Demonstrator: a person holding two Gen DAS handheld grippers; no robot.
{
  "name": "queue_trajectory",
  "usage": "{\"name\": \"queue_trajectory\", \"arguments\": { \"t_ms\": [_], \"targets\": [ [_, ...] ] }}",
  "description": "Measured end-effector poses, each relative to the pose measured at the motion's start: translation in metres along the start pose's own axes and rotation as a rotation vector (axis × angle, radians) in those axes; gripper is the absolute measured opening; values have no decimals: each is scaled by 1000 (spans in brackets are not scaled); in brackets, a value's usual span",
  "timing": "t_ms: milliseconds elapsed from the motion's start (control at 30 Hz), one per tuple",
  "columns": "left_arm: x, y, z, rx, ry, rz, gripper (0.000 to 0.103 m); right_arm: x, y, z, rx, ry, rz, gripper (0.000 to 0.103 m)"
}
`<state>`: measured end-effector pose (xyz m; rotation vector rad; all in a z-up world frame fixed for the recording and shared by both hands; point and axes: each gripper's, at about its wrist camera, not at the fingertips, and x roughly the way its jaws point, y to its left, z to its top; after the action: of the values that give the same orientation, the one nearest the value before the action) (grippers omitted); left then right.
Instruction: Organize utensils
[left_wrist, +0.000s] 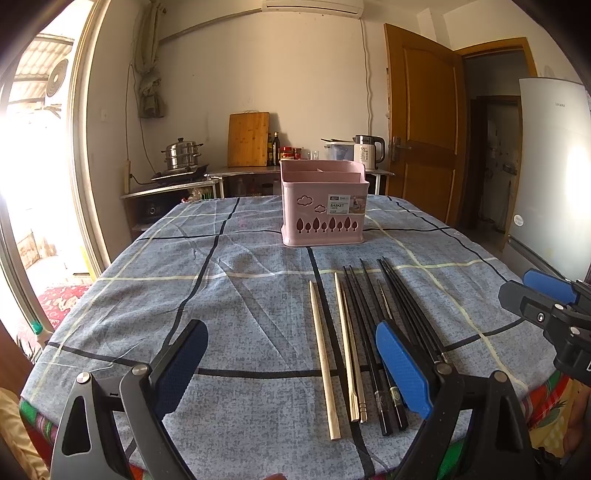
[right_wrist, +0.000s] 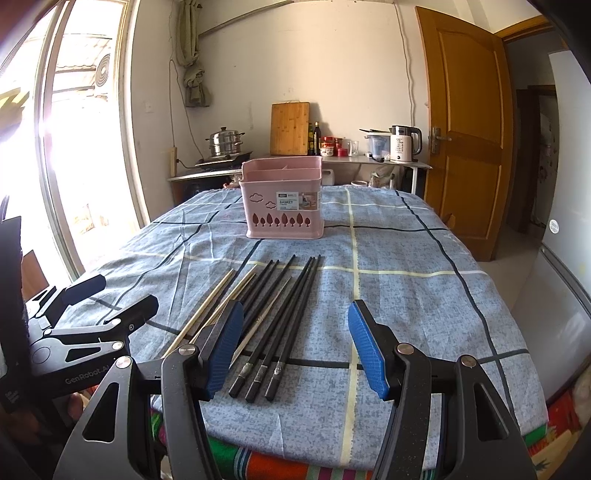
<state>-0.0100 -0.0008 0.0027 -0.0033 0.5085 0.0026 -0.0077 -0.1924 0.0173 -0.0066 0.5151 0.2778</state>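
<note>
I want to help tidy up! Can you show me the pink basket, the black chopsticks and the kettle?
pink basket (left_wrist: 322, 218): left wrist view, front wall.
black chopsticks (right_wrist: 280, 314): right wrist view, middle of the shafts.
kettle (right_wrist: 404, 146): right wrist view, white body.

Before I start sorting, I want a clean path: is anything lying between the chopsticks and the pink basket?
Nothing visible: only bare tablecloth lies between the chopsticks and the pink basket. Both grippers, left and right, are open and empty.

The worktop is covered by a matt blue woven cloth, creased. The basket is moulded in smooth pink plastic, with a paper label. Glossy black chopsticks are laid beside pale wooden ones. Textured blue pads are fitted on matt black claw arms.
</note>
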Motion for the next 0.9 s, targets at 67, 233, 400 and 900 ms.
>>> {"name": "queue_trajectory", "arguments": {
  "t_ms": [67,233,400,900],
  "targets": [
    [0,0,0,1,0,1,93,-1,0,0,0,0,0,60],
    [1,1,1,-4,0,1,93,0,1,1,-2,1,0,60],
    [1,1,1,-6,2,-2,93,0,1,0,-2,1,0,60],
    [0,2,2,-7,4,-7,93,0,2,1,-5,4,-1,60]
  ]
}}
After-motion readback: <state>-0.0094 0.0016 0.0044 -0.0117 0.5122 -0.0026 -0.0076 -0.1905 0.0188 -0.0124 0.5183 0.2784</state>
